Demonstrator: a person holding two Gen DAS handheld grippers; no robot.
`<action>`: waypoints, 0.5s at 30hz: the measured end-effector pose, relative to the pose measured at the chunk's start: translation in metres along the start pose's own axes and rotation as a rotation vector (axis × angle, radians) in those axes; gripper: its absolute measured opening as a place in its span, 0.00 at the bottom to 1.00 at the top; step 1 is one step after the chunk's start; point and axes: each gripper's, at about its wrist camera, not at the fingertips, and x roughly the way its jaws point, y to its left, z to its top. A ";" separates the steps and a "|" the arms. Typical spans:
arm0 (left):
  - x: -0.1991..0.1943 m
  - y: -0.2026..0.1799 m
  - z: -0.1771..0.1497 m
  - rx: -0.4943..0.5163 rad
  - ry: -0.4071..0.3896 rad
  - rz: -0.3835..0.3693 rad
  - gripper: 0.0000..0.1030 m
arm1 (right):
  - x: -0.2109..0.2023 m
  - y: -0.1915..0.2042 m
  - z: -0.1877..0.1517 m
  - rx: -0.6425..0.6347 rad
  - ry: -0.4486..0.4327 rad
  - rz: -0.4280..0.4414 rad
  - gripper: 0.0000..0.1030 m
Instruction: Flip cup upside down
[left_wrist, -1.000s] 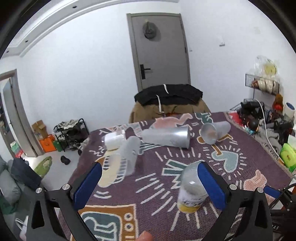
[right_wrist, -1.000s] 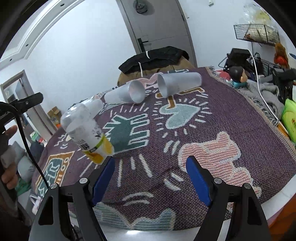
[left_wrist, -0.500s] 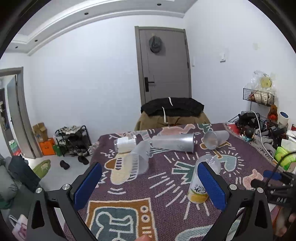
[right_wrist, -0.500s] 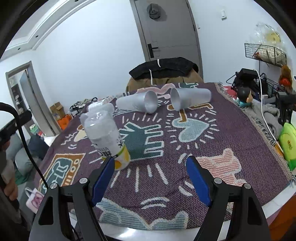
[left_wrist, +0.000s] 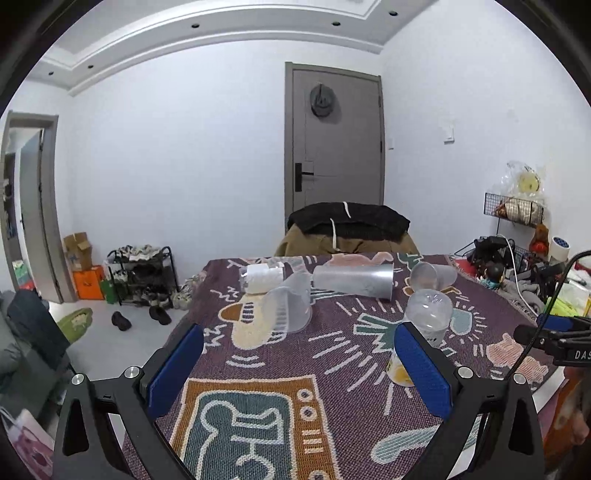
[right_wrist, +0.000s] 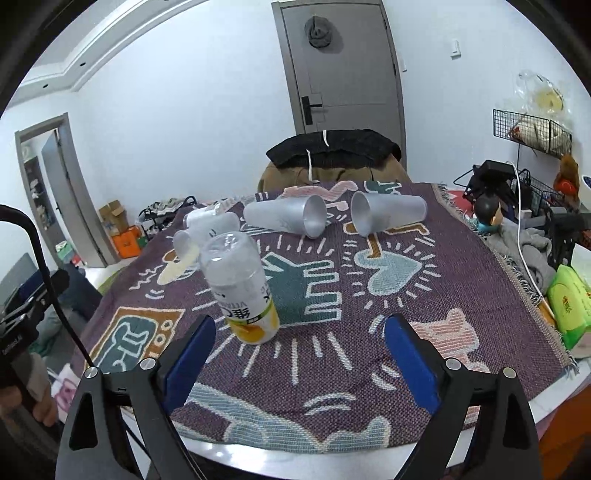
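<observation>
A: Both tongs spread wide, nothing held. Left tongs (left_wrist: 299, 365) hanging over the near edge of the desk (left_wrist: 258, 369), right tongs (right_wrist: 299, 354) likewise on the other side.

B: Labelled cup (right_wrist: 242, 284) standing base-up on the patterned cloth, just ahead of the right tongs' left finger. Looks flipped already, mouth down on the yellow band.

A: So, at a guess, between cups. Next candidates lying on their sides farther back: silver cup (right_wrist: 286, 218) and frosted cup (right_wrist: 388, 214), mouths turned toward each other, near but apart.

B: Next move probably a reach across the cloth, a pinch around one body, then a roll of the wrist to set the mouth down flat. Light, thin walls by the look of them: gentle squeeze wanted.

A: From the left wrist view, clear tumbler (left_wrist: 290, 308) upright or inverted? Hard to say through the plastic.

B: White-labelled cup (left_wrist: 262, 277) behind it half hidden too. And the flipped cup's lower part cut off there by the left tongs' right finger.
</observation>
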 end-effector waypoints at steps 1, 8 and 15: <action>0.000 0.003 -0.001 -0.007 0.000 0.001 1.00 | 0.000 0.001 -0.002 -0.001 -0.001 0.004 0.91; 0.002 0.007 -0.005 -0.016 0.007 0.027 1.00 | -0.005 -0.006 -0.013 0.020 -0.017 0.072 1.00; -0.008 0.004 -0.008 0.023 -0.022 0.020 1.00 | -0.013 0.001 -0.014 0.003 -0.077 0.074 1.00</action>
